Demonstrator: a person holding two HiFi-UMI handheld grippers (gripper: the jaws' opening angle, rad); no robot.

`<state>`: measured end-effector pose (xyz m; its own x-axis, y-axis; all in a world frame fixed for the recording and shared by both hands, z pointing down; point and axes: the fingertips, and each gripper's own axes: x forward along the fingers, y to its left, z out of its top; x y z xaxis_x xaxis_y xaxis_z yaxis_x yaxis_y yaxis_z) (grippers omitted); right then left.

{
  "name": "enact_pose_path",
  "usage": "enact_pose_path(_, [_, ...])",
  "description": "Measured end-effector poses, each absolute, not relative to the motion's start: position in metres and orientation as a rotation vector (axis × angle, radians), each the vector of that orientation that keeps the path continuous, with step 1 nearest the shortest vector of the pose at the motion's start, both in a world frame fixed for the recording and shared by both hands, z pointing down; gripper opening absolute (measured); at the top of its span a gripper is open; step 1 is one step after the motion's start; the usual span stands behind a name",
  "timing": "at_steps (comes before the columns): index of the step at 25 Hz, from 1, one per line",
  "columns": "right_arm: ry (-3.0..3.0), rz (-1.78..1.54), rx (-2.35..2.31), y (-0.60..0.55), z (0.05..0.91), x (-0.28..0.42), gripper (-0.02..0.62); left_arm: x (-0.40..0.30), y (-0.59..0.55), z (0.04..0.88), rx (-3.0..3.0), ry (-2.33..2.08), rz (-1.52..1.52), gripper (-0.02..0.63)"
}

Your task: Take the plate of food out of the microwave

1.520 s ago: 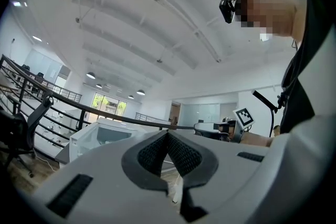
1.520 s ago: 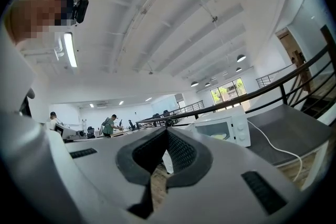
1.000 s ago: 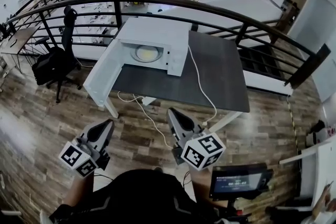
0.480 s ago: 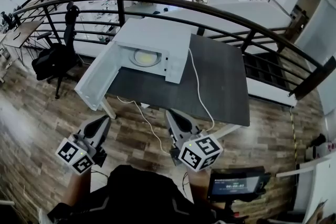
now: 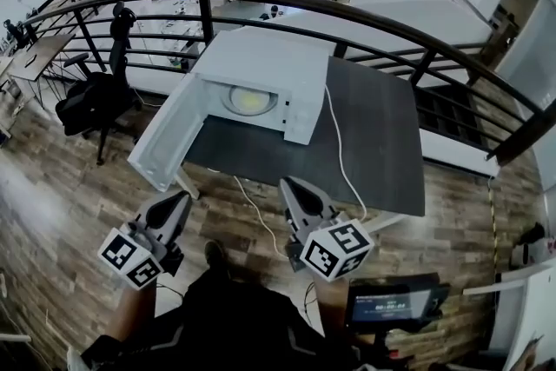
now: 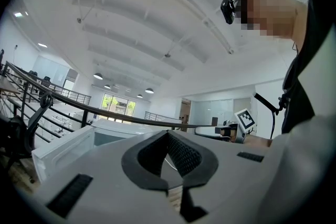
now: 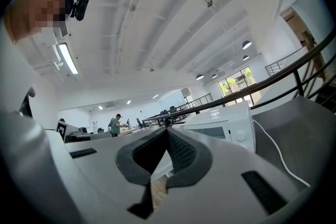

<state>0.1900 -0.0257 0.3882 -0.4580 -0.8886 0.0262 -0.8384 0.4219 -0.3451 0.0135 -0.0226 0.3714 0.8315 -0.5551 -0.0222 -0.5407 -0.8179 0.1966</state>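
Note:
A white microwave (image 5: 265, 65) stands on the dark table (image 5: 365, 152), its door (image 5: 169, 143) swung open to the left. Inside it lies a pale plate of food (image 5: 248, 101). My left gripper (image 5: 179, 206) is held over the wooden floor, short of the table's near edge, shut with nothing in it. My right gripper (image 5: 290, 187) is beside it, just before the table edge, also shut and empty. In the left gripper view the left gripper (image 6: 168, 134) points at the open door (image 6: 68, 147). The right gripper (image 7: 167, 130) points toward the microwave (image 7: 226, 126).
A black railing (image 5: 365, 17) curves behind the table. A white cable (image 5: 340, 152) runs from the microwave across the table and down to the floor. A black office chair (image 5: 95, 104) stands at the left. A small screen (image 5: 395, 301) sits at the lower right.
Both grippers have come nearer to the table and the microwave, still shut. A shoe now shows on the floor between them.

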Motion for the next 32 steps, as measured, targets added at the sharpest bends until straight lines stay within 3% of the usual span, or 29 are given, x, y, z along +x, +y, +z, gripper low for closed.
enact_pose_path(32, [2.346, -0.456, -1.648, -0.216, 0.363, 0.084, 0.000, -0.048, -0.206, 0.317, 2.916, -0.439, -0.192, 0.002])
